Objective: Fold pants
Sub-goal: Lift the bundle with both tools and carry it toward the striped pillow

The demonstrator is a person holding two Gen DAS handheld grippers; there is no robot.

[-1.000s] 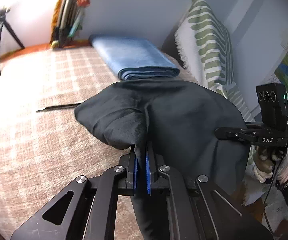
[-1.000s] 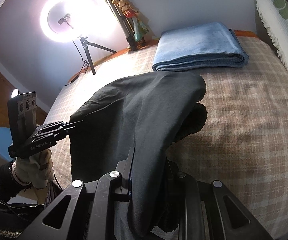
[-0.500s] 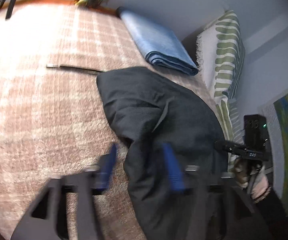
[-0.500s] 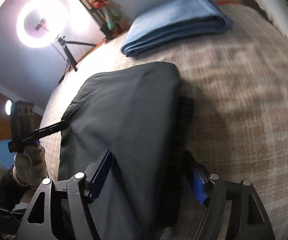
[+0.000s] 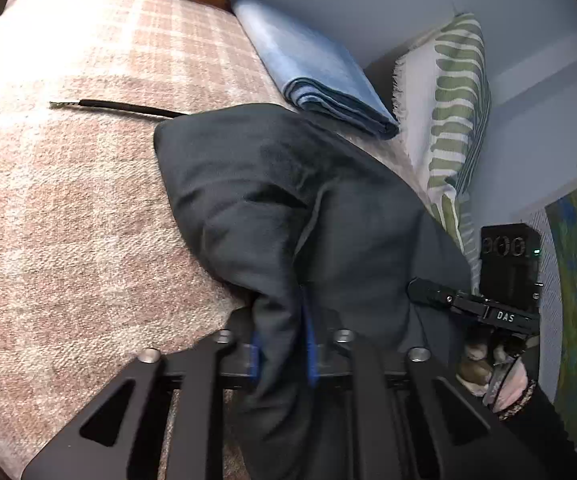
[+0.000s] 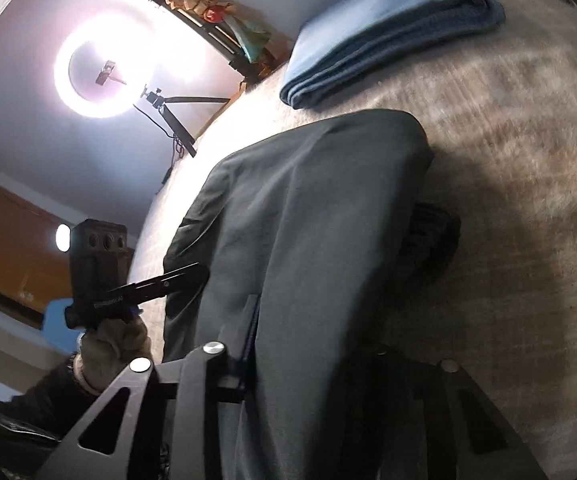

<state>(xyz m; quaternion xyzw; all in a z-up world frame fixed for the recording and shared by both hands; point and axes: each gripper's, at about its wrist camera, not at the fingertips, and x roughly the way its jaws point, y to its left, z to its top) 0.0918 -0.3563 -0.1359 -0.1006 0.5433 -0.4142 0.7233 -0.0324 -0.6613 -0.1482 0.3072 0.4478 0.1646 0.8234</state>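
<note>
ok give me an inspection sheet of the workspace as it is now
surface: bed with a pink-beige plaid blanket, bare to the left of the pants
job's things: dark pants, bunched, partly lying on the blanket
clutter: folded blue towel behind the pants; black drawstring lying on the blanket
grippers: left claw has just been closing, blue pads pinching a pants fold; right claw has just been closing, pants between its jaws
cables: black lead hanging from the ring light tripod
surroundings: green-striped pillow against the wall; wooden figurine beside the ring light
</note>
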